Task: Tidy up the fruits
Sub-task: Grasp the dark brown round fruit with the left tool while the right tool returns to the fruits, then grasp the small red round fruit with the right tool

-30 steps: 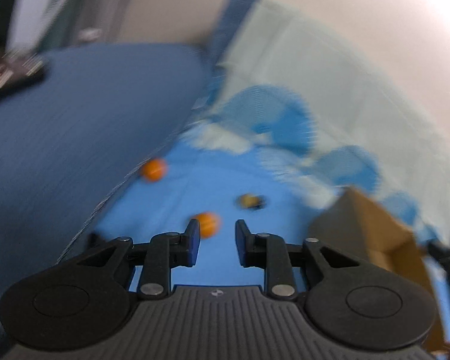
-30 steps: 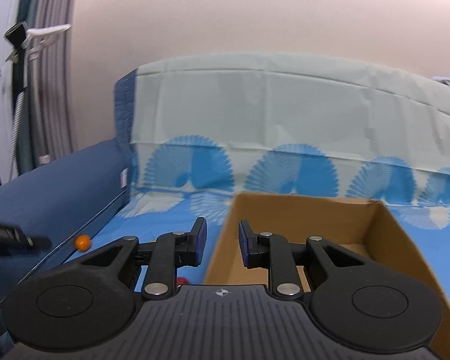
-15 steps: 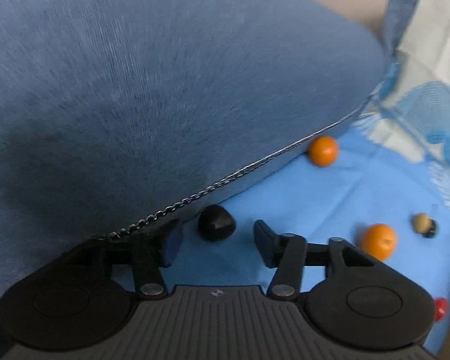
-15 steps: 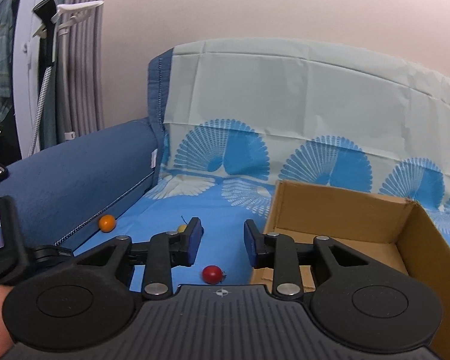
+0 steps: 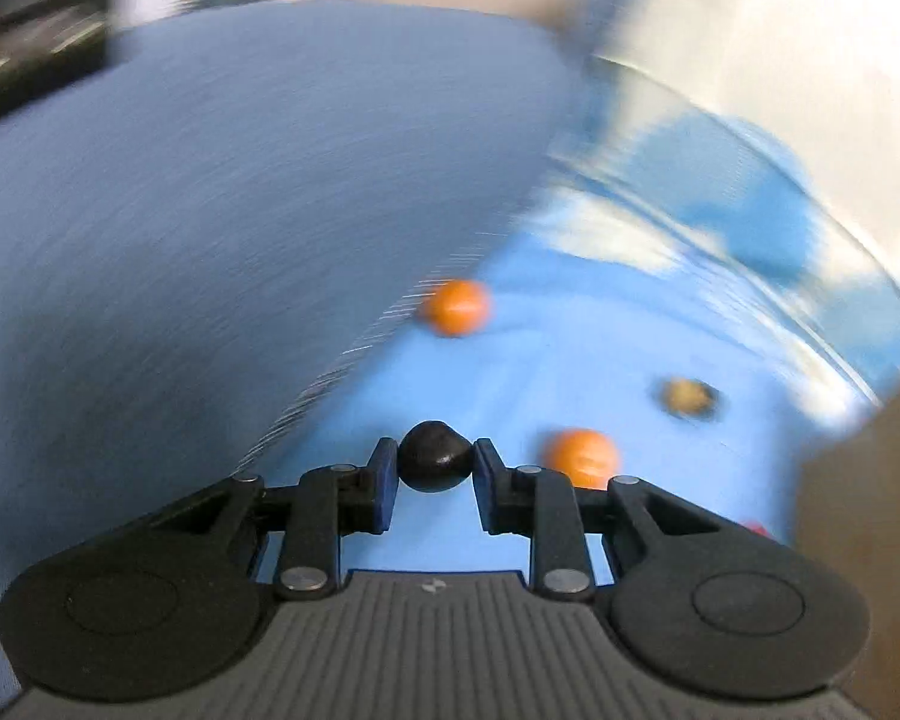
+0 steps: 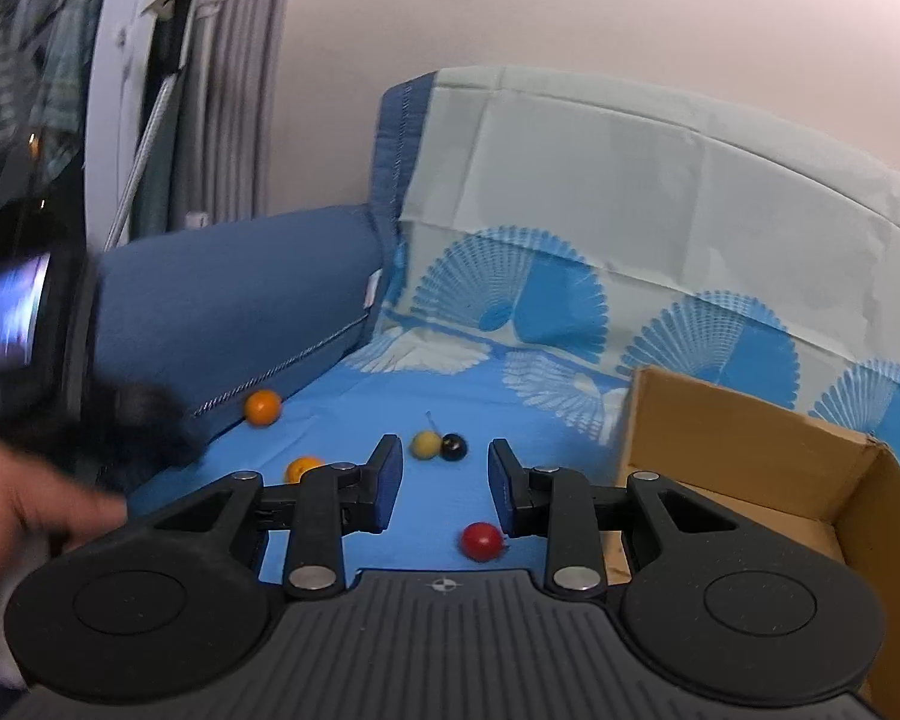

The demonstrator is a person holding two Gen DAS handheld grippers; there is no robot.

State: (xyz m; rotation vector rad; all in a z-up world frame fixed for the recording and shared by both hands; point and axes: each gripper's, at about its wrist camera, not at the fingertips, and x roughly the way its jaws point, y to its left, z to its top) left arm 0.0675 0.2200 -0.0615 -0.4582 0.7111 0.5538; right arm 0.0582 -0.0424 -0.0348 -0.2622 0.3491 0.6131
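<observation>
You were mid-pick. The cardboard box (image 6: 750, 450) stood at your right, well apart. Your right gripper (image 6: 439, 483) was spread, empty. Your left gripper (image 5: 433, 477) was clamped on the dark fruit (image 5: 435, 463); carrying it boxward probably followed.

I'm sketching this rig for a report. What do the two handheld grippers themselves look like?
The left gripper and right gripper match: a ribbed dark grey body with a small crosshair mark, two black round-lobed linkage arms with silver pivot pins, and blue-padded fingers. No cables show. A blurred bare hand appears at the right view's left edge.
</observation>
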